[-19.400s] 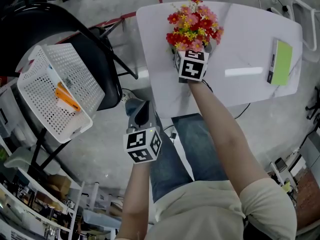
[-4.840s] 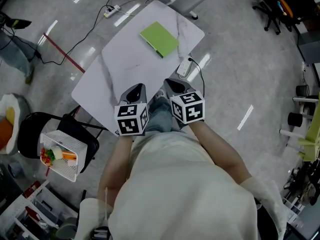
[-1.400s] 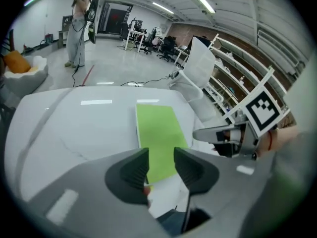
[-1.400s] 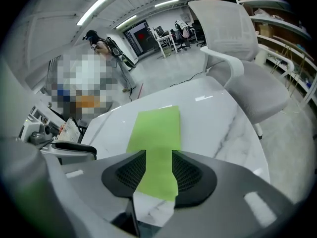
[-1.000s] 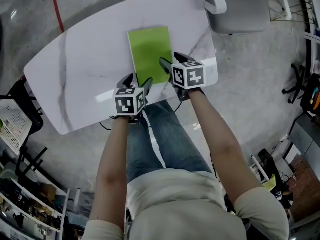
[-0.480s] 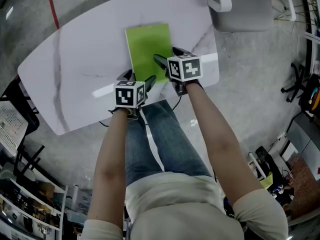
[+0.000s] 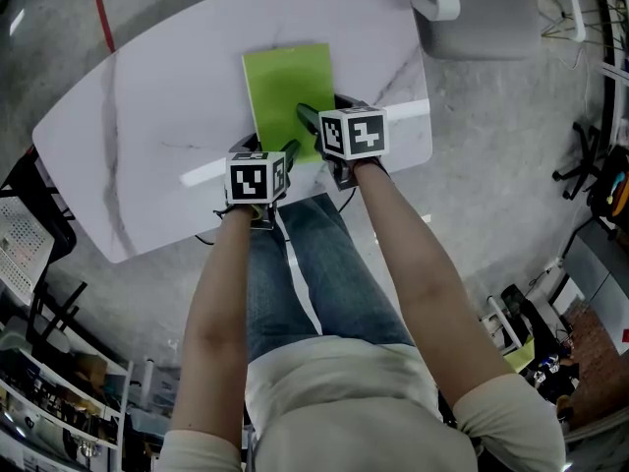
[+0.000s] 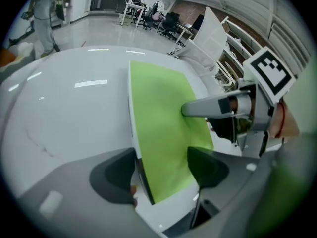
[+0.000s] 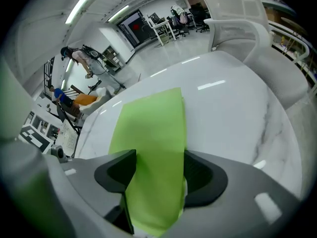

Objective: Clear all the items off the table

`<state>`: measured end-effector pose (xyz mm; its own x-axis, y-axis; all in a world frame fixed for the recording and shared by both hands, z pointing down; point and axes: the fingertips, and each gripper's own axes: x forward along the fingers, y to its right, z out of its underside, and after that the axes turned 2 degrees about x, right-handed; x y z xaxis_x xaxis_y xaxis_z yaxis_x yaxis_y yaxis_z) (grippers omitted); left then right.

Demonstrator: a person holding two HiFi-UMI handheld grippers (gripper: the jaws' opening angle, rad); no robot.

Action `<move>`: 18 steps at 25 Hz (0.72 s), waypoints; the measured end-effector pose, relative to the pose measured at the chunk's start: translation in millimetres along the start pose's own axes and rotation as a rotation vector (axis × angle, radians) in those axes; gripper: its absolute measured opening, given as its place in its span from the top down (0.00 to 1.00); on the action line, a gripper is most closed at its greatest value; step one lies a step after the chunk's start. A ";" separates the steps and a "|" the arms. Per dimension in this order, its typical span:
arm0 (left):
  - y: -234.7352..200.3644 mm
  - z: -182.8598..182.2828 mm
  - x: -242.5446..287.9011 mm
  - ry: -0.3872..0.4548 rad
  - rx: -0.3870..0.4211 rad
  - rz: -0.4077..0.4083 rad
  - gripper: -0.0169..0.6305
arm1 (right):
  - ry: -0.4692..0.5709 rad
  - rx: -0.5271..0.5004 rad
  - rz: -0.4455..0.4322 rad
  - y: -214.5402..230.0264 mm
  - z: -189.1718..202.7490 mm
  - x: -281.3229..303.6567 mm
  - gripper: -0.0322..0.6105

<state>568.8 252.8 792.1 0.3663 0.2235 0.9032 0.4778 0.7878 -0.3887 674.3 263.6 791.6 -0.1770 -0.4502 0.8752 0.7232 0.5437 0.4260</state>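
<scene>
Book [image 7: 287,87]: green, flat on white table [image 7: 147,136], near edge. Your left gripper [image 8: 161,172] stands open astride its near left corner. Your right gripper [image 9: 156,175], jaws just narrowing, open over its right edge.

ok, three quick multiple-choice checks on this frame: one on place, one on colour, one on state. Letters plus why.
1. Where is the book?
A) on the floor
B) on the white table, near end by the person's edge
C) on a chair

2. Its cover colour?
A) red
B) blue
C) green

3. The left gripper's jaws?
A) apart, astride the book's near corner
B) shut, empty
C) shut on a cable

Answers:
1 B: the head view shows it lying on the tabletop.
2 C: it is bright green in every view.
3 A: the left gripper view shows the pads wide apart on either side of the corner.
</scene>
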 end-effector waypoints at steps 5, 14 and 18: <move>-6.7 1.2 -3.0 -0.021 -0.024 0.024 0.50 | -0.013 0.026 -0.001 -1.1 2.9 0.7 0.51; 2.3 7.1 -25.4 0.021 -0.029 0.034 0.50 | 0.023 -0.003 0.016 -17.0 3.7 -23.1 0.52; 9.2 4.3 -43.6 0.052 -0.029 0.039 0.50 | 0.044 -0.026 0.026 -27.9 -1.2 -41.7 0.52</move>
<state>553.9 252.8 749.9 0.4260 0.2229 0.8768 0.4849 0.7620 -0.4293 662.3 266.3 743.0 -0.1288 -0.4673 0.8747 0.7445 0.5371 0.3966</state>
